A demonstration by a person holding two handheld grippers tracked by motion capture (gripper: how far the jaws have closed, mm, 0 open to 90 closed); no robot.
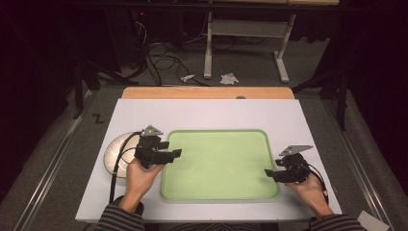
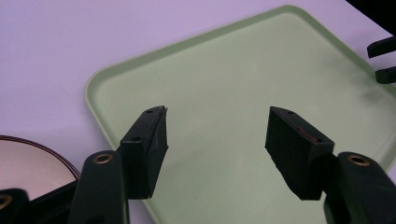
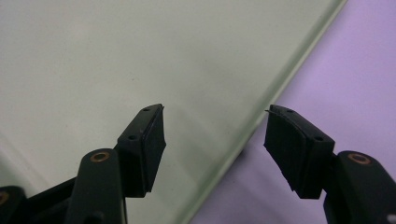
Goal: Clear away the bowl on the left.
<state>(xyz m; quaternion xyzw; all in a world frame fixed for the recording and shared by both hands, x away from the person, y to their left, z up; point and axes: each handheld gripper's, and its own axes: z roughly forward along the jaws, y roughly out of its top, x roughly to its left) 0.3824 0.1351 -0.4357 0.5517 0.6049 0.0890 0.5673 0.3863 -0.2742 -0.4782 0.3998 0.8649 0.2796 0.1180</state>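
Dark room, dim light. Grey carpet floor [image 1: 250,62] beyond the table. White table top [image 1: 207,113] with a wooden edge strip [image 1: 207,92] at the far side. White desk frame [image 1: 245,33] far centre. Black cables [image 1: 161,60] tangled far left; crumpled paper [image 1: 229,78] on the floor.

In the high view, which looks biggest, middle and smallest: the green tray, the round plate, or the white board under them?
1. White board
2. Green tray
3. Round plate, though the left gripper hides part of it.

Lab, dark room, floor cables [image 1: 161,60], bench legs [image 1: 208,48]
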